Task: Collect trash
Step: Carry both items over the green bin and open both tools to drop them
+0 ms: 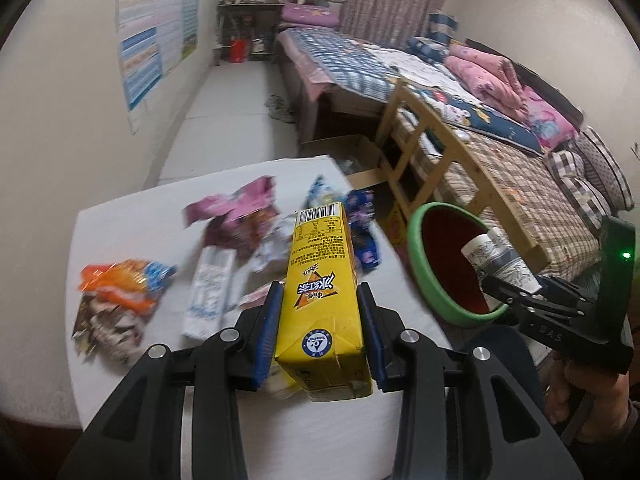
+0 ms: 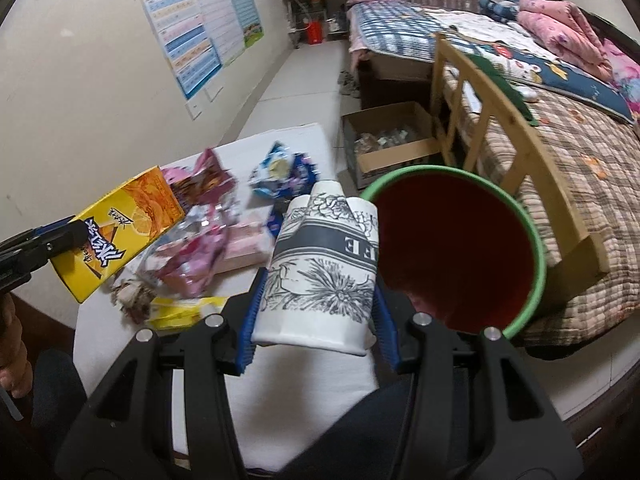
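My left gripper (image 1: 320,312) is shut on a yellow drink carton (image 1: 320,280), lifted above the white table (image 1: 312,432); the right wrist view has that carton (image 2: 120,232) at its left. My right gripper (image 2: 316,312) is shut on a crushed white paper cup (image 2: 320,264) with grey flower print. From the left wrist view the cup (image 1: 500,260) hangs in front of the mouth of a green-rimmed bin (image 1: 424,268) with a dark red inside. In the right wrist view the bin (image 2: 536,248) is just right of the cup. Several snack wrappers (image 1: 236,220) lie on the table.
An orange wrapper (image 1: 116,284) and a white wrapper (image 1: 208,292) lie on the left of the table. A cardboard box (image 2: 400,152) stands on the floor beyond the table. A wooden bed rail (image 2: 516,160) and a bed with quilts (image 2: 592,184) fill the right side.
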`<action>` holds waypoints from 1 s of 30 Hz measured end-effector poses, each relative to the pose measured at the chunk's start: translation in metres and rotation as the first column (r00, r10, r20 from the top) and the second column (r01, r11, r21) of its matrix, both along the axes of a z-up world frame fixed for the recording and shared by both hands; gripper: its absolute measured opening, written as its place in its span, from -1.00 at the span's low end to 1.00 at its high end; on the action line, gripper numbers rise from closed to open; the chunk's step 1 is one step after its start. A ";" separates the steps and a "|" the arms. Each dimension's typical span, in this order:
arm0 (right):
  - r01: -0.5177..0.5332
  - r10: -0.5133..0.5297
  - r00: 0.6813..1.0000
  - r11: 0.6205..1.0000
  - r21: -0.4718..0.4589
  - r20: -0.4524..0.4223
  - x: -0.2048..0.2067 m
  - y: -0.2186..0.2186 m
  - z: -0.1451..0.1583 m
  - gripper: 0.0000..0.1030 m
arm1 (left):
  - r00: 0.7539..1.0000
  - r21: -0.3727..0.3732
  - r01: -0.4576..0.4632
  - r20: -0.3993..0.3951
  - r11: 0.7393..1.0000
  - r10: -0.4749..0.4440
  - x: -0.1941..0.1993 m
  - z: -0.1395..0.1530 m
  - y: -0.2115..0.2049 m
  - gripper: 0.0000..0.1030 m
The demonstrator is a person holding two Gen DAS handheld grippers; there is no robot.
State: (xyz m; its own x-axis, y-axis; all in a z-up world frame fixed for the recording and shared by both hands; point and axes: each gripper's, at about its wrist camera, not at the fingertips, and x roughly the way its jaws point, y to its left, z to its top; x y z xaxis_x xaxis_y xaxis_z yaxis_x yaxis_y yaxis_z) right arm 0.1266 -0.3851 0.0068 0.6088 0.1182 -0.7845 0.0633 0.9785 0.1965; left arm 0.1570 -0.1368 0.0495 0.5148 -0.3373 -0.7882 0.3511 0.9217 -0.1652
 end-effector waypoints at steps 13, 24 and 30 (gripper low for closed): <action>0.100 -0.100 0.995 0.994 -0.032 -0.012 0.019 -0.082 -0.008 -0.08 | 0.988 -0.070 0.147 -0.029 0.987 -0.149 0.026 0.000 -0.113 -0.33; 0.141 -0.141 0.987 0.990 -0.014 -0.076 0.023 -0.127 -0.039 -0.08 | 0.967 -0.068 0.228 -0.100 0.971 -0.234 0.048 -0.029 -0.191 -0.32; 0.142 -0.144 0.984 0.989 -0.031 -0.101 0.029 -0.137 -0.045 0.59 | 0.966 -0.074 0.229 -0.109 0.971 -0.236 0.058 -0.037 -0.217 0.19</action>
